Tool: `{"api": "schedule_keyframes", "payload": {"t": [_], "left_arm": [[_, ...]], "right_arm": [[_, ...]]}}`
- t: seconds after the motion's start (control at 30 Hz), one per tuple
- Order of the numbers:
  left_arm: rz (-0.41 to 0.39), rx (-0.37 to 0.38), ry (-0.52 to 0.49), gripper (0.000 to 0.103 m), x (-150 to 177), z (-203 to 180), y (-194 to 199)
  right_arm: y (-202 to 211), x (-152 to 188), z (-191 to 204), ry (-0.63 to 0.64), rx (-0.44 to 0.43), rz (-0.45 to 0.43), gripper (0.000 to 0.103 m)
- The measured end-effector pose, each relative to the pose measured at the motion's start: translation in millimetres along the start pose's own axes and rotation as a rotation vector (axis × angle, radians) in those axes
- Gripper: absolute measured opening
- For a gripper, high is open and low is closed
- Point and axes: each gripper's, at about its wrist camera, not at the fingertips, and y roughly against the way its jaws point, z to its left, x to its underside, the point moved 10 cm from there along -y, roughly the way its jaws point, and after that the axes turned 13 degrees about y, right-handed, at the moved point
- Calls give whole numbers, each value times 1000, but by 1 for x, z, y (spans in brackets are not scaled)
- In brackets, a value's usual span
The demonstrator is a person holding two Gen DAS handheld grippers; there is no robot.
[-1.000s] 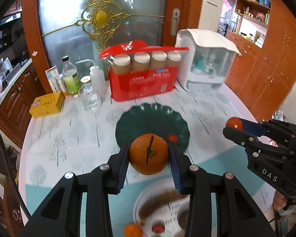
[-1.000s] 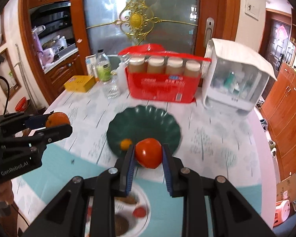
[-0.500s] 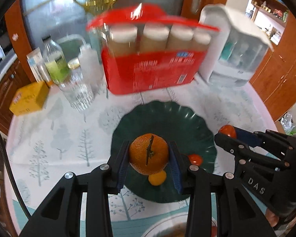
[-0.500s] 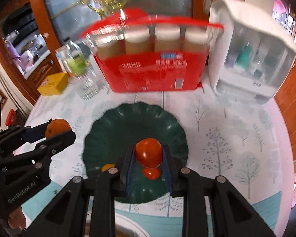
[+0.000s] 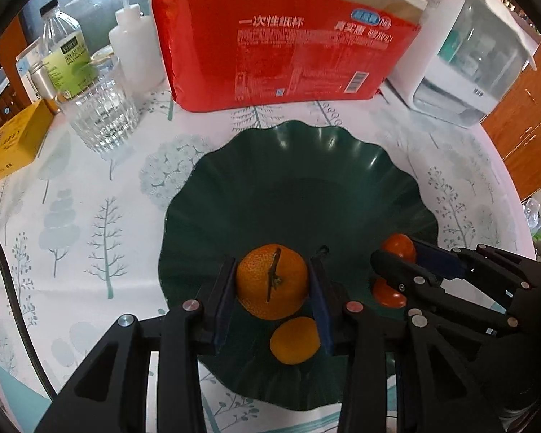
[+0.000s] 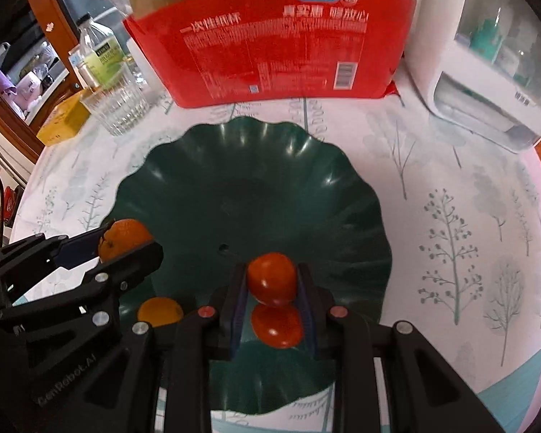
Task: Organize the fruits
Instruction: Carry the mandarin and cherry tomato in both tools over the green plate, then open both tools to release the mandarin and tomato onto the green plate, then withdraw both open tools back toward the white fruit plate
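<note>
- Fruits are gathering over the dark green scalloped plate (image 5: 306,166): a stemmed orange (image 5: 271,280) is sitting clamped between the left gripper's (image 5: 272,285) blue-padded fingers, above the plate's near half.
- A tomato (image 6: 272,278) is being squeezed in the right gripper (image 6: 272,288), also above the plate's near part.
- A small orange fruit (image 5: 295,340) and a second tomato (image 6: 277,326) are lying in the plate just beneath the held ones.
- Both grippers are reaching forward side by side, angling down toward the plate; the left one's body is showing "GenRobot.AI" only partly legibly.
- Behind the plate, a red pack of paper cups (image 5: 288,50) is displaying "一次性纸杯" and a barcode.
- Beyond the plate's left rim, a ribbed glass (image 5: 102,115), a green-labelled bottle (image 5: 65,50) and a yellow box (image 5: 14,140) are standing; a white appliance (image 6: 487,72) is sitting beyond the right rim.
</note>
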Motion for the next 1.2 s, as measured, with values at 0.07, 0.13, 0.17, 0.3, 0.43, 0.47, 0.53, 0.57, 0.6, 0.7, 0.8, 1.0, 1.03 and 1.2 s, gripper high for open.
{"api": "schedule_keyframes", "payload": {"t": [0.07,0.13,0.17,0.3,0.43,0.47,0.53,0.57,0.6,0.7,0.8,1.0,1.03,1.2], "left_arm": [[6,-7,-3,38,1,0,-4],[6,-17,-3,40,2,1,-7],[2,-20,-4,46,1,2,-6],[-19,-28,12,74,-3,8,-2],[-30,-10,33,83,-7,12,6],[-32,-9,32,83,-7,12,8],[-37,-14,24,83,-7,11,13],[-39,-15,24,83,-8,11,15],[-43,-14,23,83,-8,10,17],[-51,-8,24,83,-9,8,26],[-61,-8,19,83,-8,6,36],[-89,-7,15,83,-7,3,63],[-97,-6,15,83,-6,2,70],[-127,-6,7,84,-1,-1,95]], "right_arm": [[-4,1,-2,9,15,2,27],[-6,1,-2,13,17,6,27],[-6,2,-4,9,21,10,27],[-4,2,-13,-29,21,1,29],[5,0,-19,-52,26,-23,45],[9,-1,-19,-49,33,-34,48],[14,-3,-19,-44,37,-43,48],[16,-3,-20,-44,41,-44,48],[18,-4,-20,-44,45,-47,48],[26,-5,-20,-41,47,-60,48],[36,-6,-19,-39,52,-70,48],[61,-6,-14,-33,57,-97,48],[66,-6,-13,-32,58,-102,48],[90,-3,-6,-24,63,-125,48]]}}
